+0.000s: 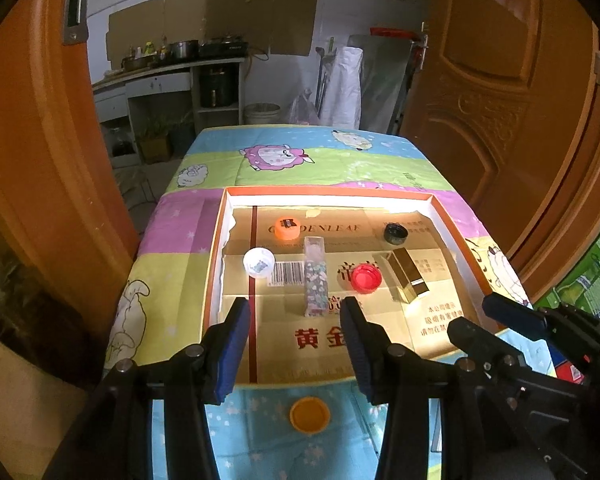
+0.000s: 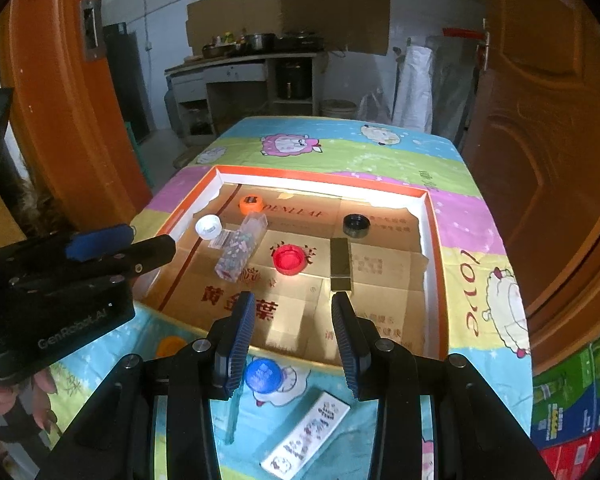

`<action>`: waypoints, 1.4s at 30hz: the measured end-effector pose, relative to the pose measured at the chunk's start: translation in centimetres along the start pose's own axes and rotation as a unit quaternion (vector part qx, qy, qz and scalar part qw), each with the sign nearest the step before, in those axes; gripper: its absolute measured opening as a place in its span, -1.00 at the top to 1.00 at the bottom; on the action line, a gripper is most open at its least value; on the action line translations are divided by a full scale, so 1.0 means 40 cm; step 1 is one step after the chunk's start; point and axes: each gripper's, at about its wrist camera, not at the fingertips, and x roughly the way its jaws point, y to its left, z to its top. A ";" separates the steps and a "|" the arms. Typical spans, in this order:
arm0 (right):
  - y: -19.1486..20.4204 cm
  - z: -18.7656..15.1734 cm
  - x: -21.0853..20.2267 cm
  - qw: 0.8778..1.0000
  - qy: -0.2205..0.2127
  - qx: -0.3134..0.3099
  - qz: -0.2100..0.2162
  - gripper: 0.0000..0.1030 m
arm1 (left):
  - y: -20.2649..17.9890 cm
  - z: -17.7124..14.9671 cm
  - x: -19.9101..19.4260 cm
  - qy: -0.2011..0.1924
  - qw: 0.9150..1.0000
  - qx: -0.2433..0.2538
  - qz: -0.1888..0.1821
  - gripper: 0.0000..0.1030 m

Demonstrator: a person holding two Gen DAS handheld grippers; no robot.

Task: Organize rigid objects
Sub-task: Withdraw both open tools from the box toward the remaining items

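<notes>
An orange-rimmed cardboard tray (image 1: 216,264) (image 2: 434,240) lies on the cartoon tablecloth. Inside it are an orange cap (image 1: 287,227), a white cap (image 1: 259,263), a clear tube of beads (image 1: 315,280), a red cap (image 1: 365,278), a gold box (image 1: 410,280) and a black cap (image 1: 395,233). My left gripper (image 1: 296,306) hovers open over the tray's near edge with nothing between its fingers. Under it a yellow-orange cap (image 1: 309,414) rests on the cloth. My right gripper (image 2: 294,300) is open and empty too, above a blue cap (image 2: 263,375) and a white printed box (image 2: 306,436).
Each gripper shows in the other's view: the right gripper (image 1: 470,316) and the left gripper (image 2: 152,240), held by a hand (image 2: 20,392). Orange doors (image 1: 40,160) flank the table. Coloured cartons (image 2: 572,400) stand at the right. A kitchen counter (image 1: 168,76) is far behind.
</notes>
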 end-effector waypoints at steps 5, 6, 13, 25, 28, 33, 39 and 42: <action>-0.001 -0.016 -0.031 1.000 -0.002 0.002 -0.005 0.21 | -0.005 -0.013 -0.026 -0.003 1.000 0.003 -0.003 0.10; 0.000 -0.018 -0.036 1.000 -0.002 0.003 -0.006 0.21 | -0.006 -0.016 -0.031 -0.004 1.000 0.003 -0.004 0.10; 0.001 -0.043 -0.071 1.000 -0.005 0.007 -0.013 0.21 | -0.008 -0.039 -0.061 -0.006 1.000 0.003 -0.008 0.10; -0.005 -0.112 -0.101 0.999 0.005 0.023 -0.021 0.21 | -0.006 -0.086 -0.096 -0.008 1.000 0.001 -0.016 0.10; -0.004 -0.129 -0.098 0.999 0.011 0.026 -0.022 0.21 | -0.003 -0.099 -0.095 -0.006 1.000 -0.001 -0.017 0.10; -0.001 -0.153 -0.088 0.999 0.019 0.031 -0.025 0.21 | -0.001 -0.127 -0.082 0.005 1.000 -0.002 -0.021 0.10; -0.020 -0.186 -0.062 0.997 0.037 0.061 -0.027 0.20 | -0.005 -0.156 -0.053 0.018 0.999 0.000 -0.028 0.10; -0.029 -0.202 -0.049 0.996 0.045 0.073 -0.031 0.19 | -0.008 -0.172 -0.034 0.027 0.999 0.002 -0.031 0.10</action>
